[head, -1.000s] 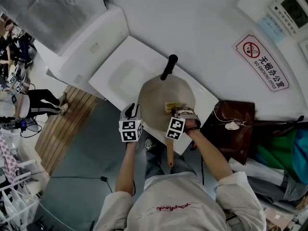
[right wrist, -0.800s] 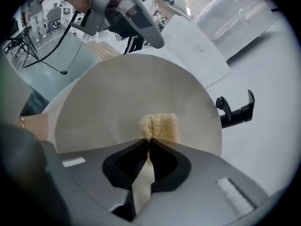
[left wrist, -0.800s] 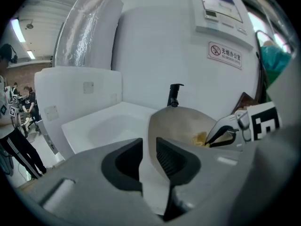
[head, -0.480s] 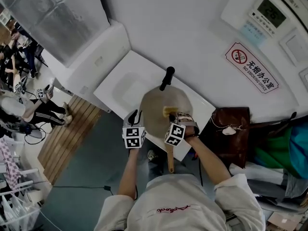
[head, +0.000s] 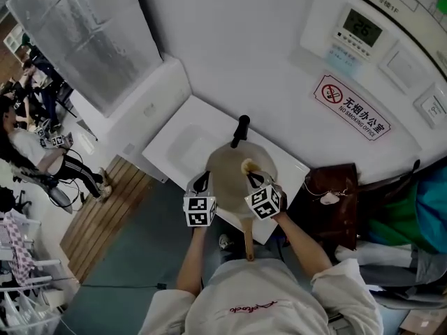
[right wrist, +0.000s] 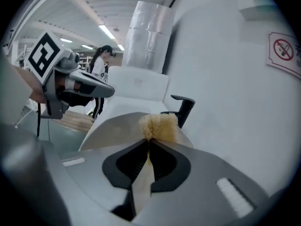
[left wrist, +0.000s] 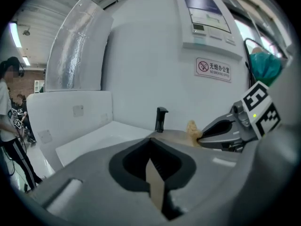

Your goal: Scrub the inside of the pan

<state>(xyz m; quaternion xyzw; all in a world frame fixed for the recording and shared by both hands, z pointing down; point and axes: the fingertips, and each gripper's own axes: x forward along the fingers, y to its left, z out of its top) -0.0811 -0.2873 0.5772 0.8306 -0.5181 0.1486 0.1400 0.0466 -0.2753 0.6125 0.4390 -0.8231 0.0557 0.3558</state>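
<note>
Since a second ago, slid the sponge up the pan: near the middle back then, close to the far rim now, on the side by the black tap. Same spot as before for the left gripper, at the pan's left rim. Pinched shut there on the thin edge, with a tan sliver showing between the jaws. Squeezing the sponge tight with the right gripper, the fluffy yellow lump poking out past the tips and down on the inside of the pan.

Round, shallow and dull tan, that pan, smooth inside. Lying flat on the white sink top, just beside the square basin. Fitted with a wooden stick handle pointing back toward the person. Skinny and bent at the top, the tap, standing just behind the far rim. Off to the left, a big pipe wrapped in crinkly silver foil. Off to the right of the sink, a shiny brown bag.
</note>
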